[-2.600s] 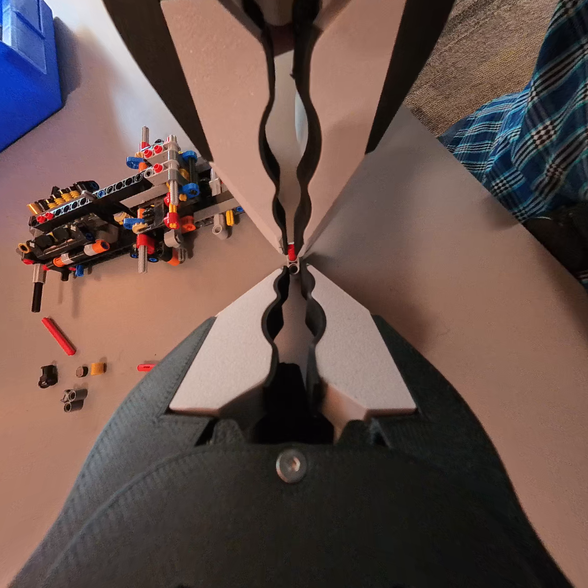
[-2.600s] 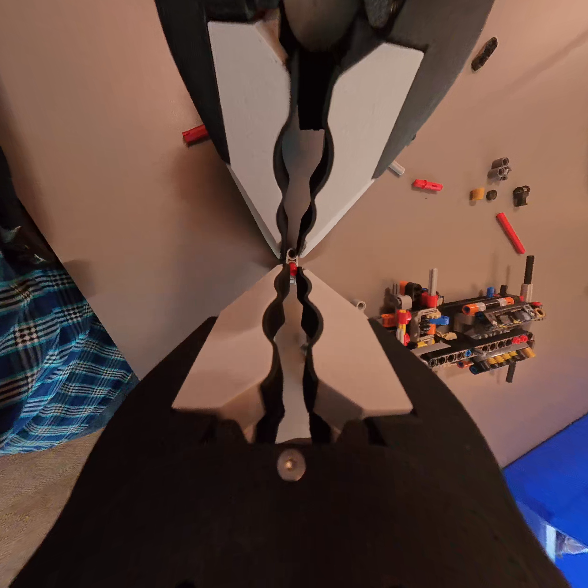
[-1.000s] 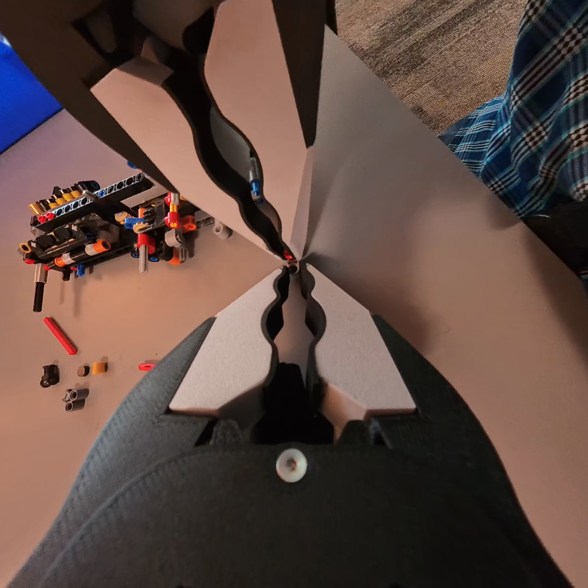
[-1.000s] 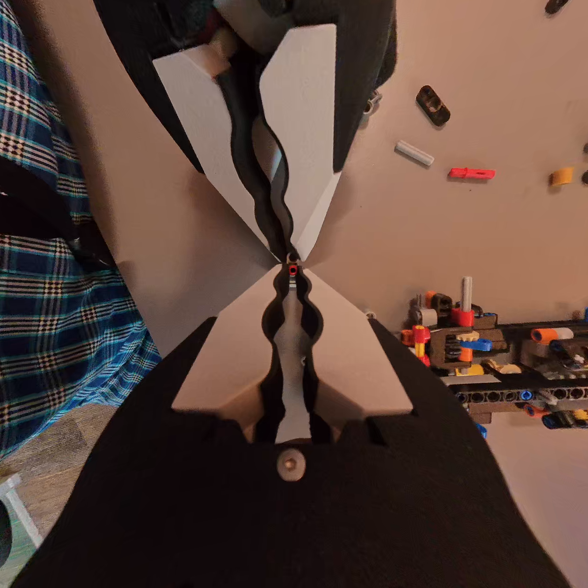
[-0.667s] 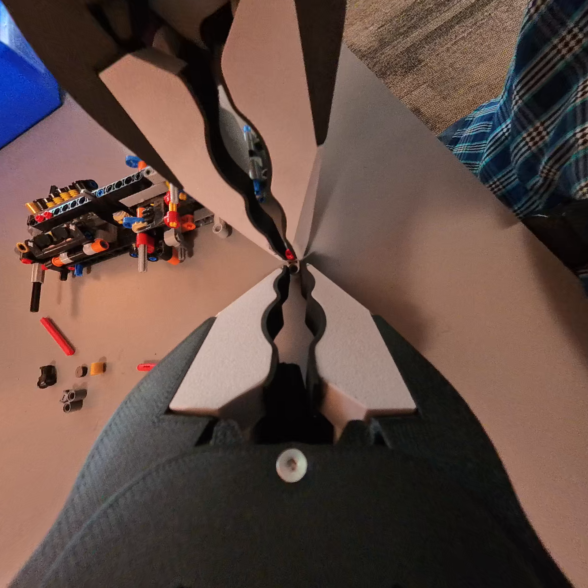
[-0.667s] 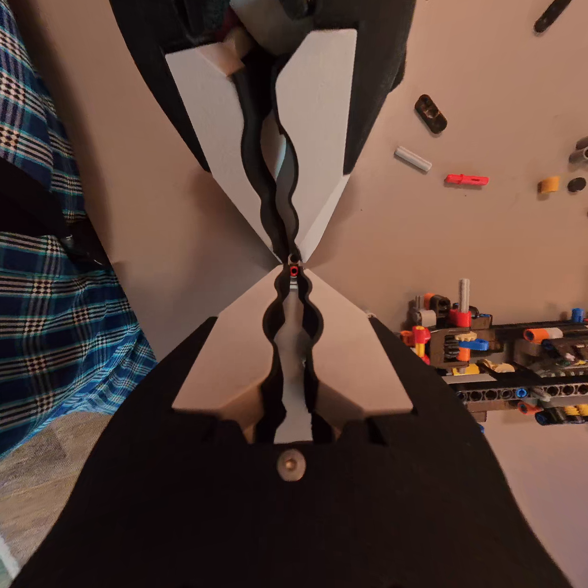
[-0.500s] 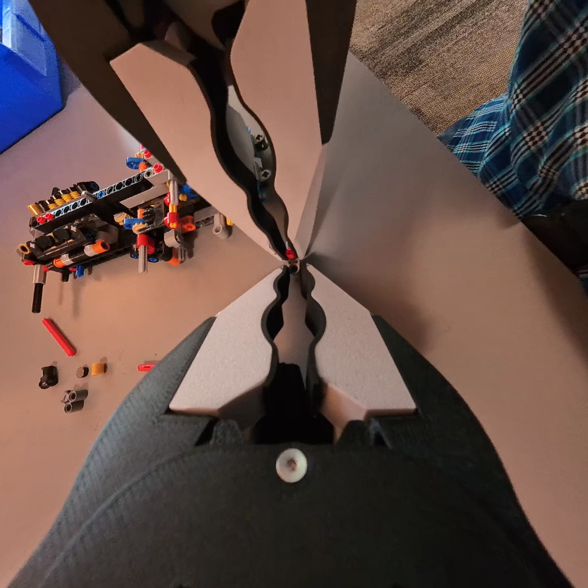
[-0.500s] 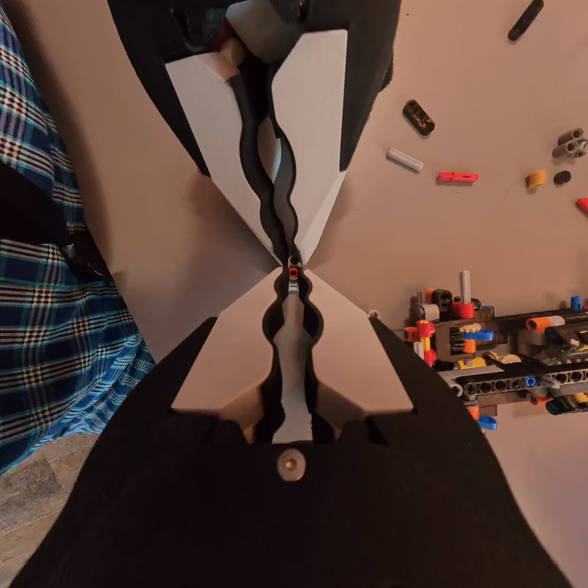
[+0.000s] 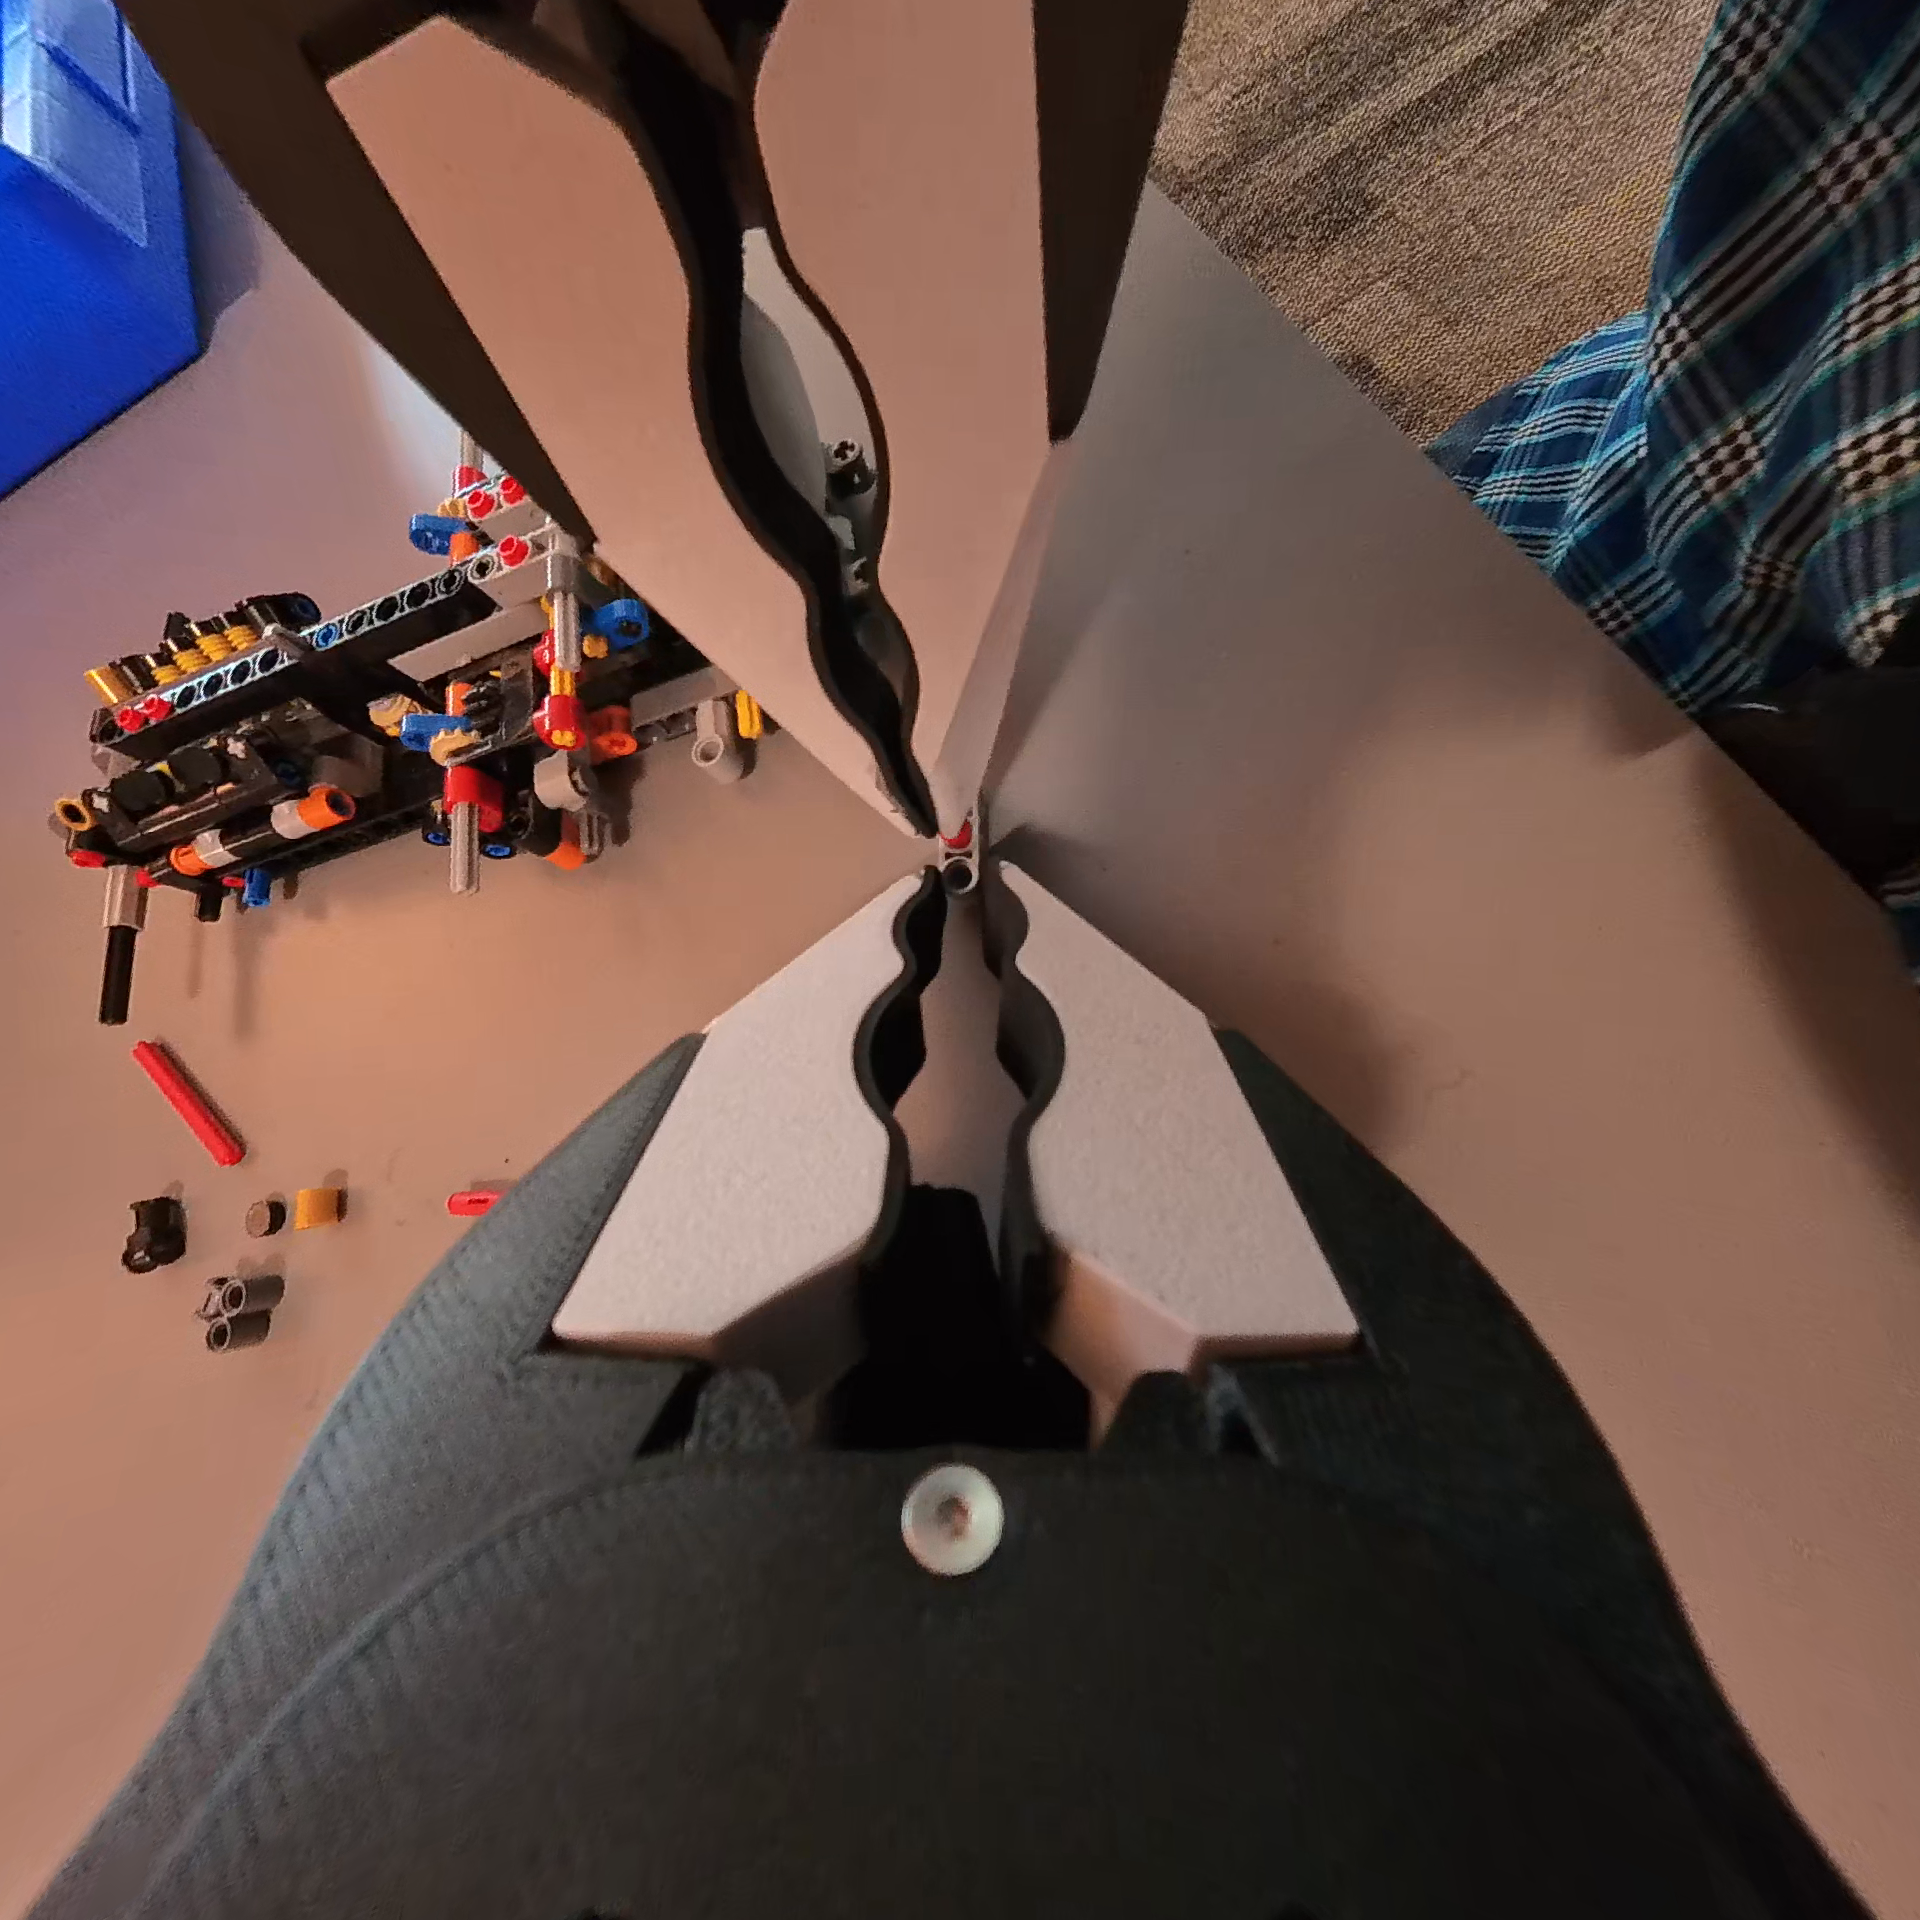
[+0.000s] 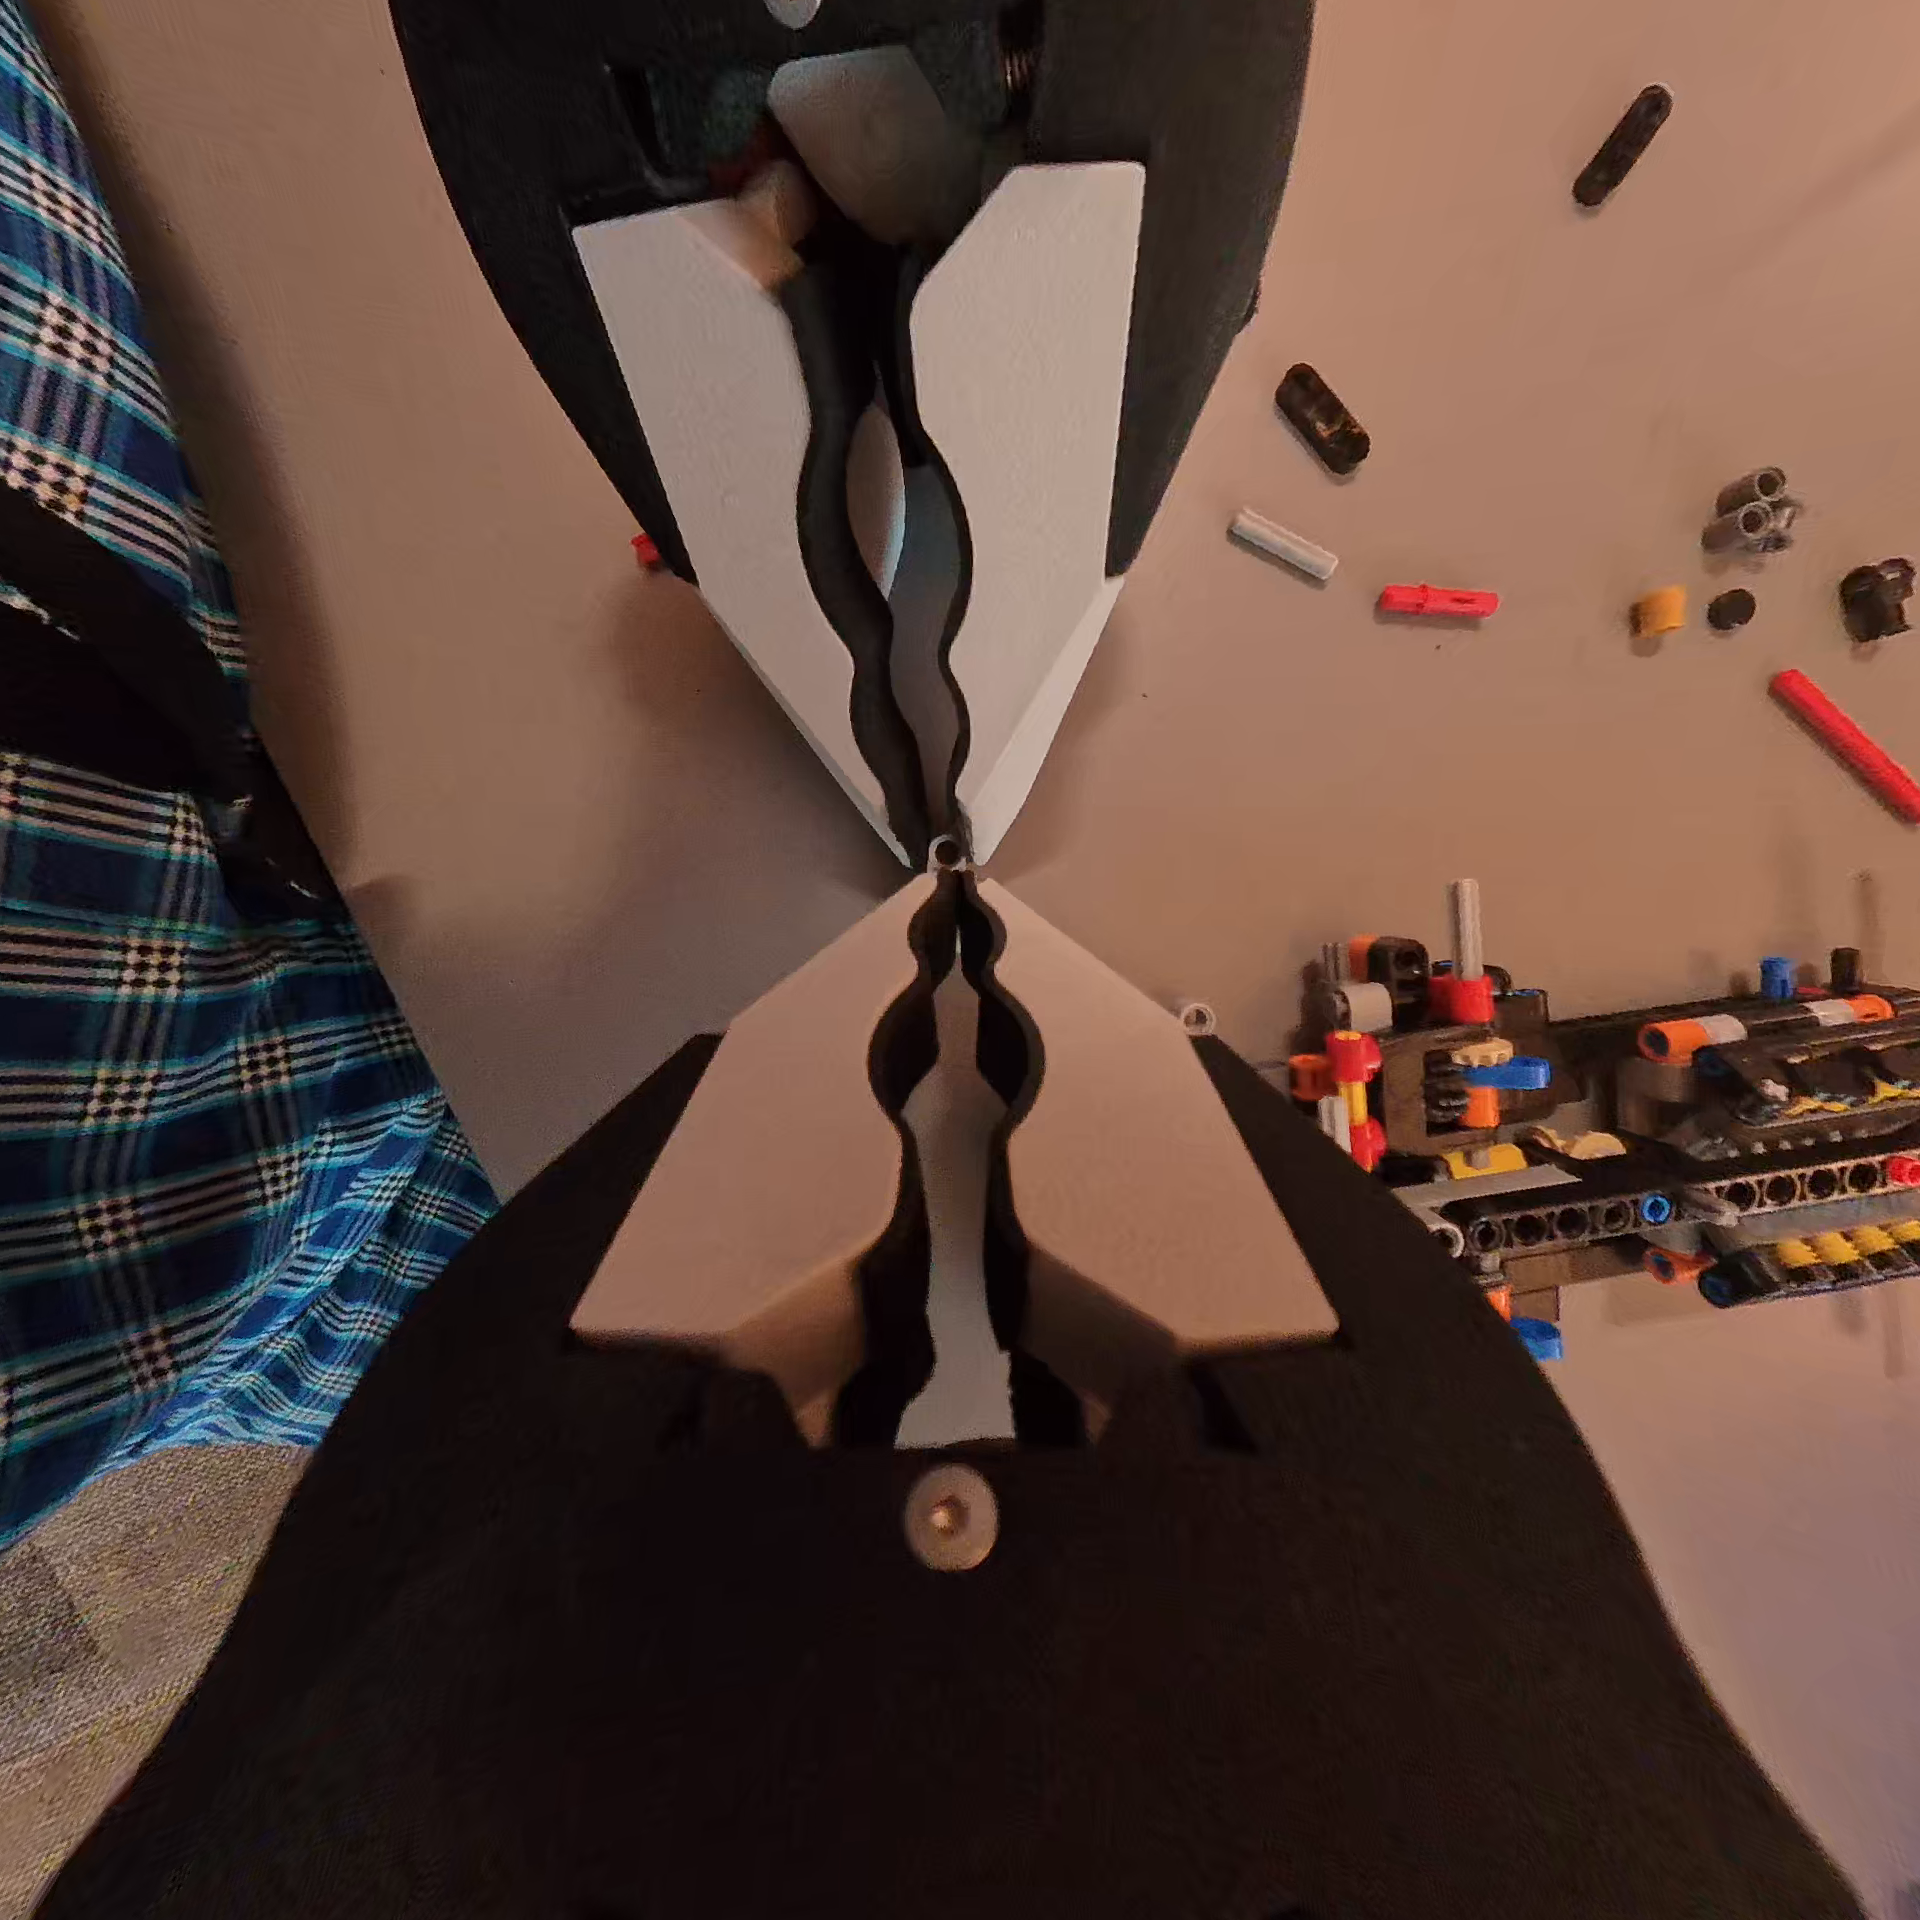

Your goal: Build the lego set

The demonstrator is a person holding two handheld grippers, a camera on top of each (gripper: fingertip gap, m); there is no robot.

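Note:
My left gripper (image 9: 956,883) is shut on a small grey connector (image 9: 959,868) with a red pin (image 9: 956,834) in its far end. My right gripper (image 10: 951,883) is shut, tip to tip with the left one above the table. I see nothing between its pads. In the right wrist view only the connector's grey ring (image 10: 948,852) shows, at the left gripper's tips. The part-built lego model (image 9: 364,727) lies on the table to the left, and shows at the right in the right wrist view (image 10: 1610,1122).
Loose parts lie beside the model: a red axle (image 9: 187,1101), a red pin (image 10: 1439,600), a grey axle (image 10: 1283,542), a black link (image 10: 1322,418), a yellow bush (image 10: 1657,610) and grey connectors (image 10: 1756,509). A blue bin (image 9: 83,239) stands far left. A person's plaid sleeve (image 10: 156,935) is beyond the table edge. Left and right tips are no more than a few centimetres apart. About 9 centimetres separates my left fingertips from the grey axle (image 10: 1283,542).
The red pin showed at my right gripper's tips before; now it sits in the grey connector held by the left. Both grippers have shifted, and more of the table shows.

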